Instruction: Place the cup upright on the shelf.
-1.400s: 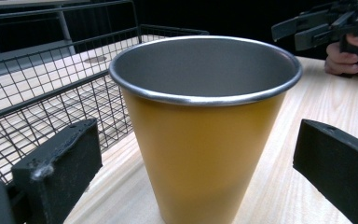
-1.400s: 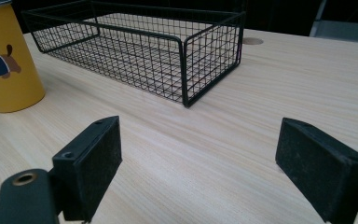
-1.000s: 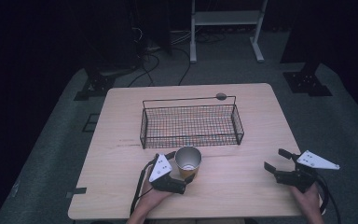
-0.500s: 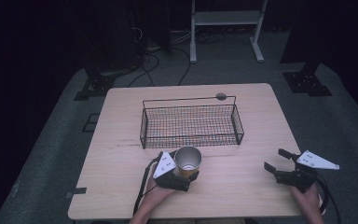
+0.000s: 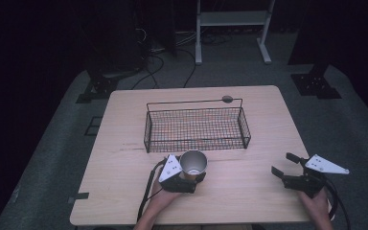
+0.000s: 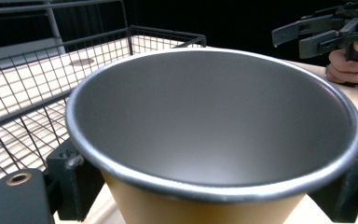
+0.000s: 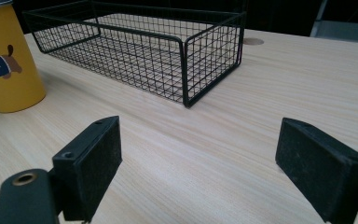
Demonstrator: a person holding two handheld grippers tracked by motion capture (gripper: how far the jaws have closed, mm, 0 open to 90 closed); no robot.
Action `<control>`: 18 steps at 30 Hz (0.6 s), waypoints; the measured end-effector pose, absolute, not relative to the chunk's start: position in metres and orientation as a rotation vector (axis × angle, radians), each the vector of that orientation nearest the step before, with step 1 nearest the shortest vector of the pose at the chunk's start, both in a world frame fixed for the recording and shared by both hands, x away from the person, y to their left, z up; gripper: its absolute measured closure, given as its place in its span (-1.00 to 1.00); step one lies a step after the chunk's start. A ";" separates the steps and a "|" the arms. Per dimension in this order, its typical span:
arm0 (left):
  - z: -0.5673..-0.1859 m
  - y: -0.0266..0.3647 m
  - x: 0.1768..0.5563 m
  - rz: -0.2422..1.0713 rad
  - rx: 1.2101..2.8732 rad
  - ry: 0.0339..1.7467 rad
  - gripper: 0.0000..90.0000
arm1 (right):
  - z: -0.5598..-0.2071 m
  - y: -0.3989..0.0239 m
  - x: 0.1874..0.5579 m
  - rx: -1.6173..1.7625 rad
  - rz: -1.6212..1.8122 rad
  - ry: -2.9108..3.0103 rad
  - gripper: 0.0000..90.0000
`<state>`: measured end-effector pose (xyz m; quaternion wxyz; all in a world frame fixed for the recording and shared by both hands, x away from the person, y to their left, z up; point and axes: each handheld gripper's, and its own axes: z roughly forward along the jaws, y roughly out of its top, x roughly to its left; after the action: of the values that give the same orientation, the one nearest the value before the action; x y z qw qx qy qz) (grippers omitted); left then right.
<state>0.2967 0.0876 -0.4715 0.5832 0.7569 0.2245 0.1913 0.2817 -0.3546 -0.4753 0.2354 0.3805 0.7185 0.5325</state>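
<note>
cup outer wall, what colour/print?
Yellow cup with a small dog print; clearest in the right gripper view.

Yellow cup (image 6: 214, 140), steel-lined, seated between the left gripper's (image 6: 209, 182) jaws. Wire basket (image 6: 32, 98) left of cup; right gripper (image 6: 326, 32) beyond, jaws parted.

Basket and cup on the desk (image 5: 124, 143)
The cup (image 5: 193, 163) stands just before the basket (image 5: 196, 125), left of the right claw (image 5: 284, 164)
</note>
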 end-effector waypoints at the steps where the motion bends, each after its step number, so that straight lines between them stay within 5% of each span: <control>1: -0.472 0.088 0.297 0.446 1.767 0.524 -0.72 | -0.475 -0.355 0.282 1.043 1.462 1.971 -0.70; 18: -0.468 0.087 0.297 0.437 1.749 0.516 -0.68 | -0.475 -0.355 0.282 1.044 1.464 1.968 -0.70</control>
<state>0.2967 0.0867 -0.4678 0.5915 0.7520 0.2219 0.1881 0.2816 -0.3549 -0.4752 0.2357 0.3807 0.7175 0.5336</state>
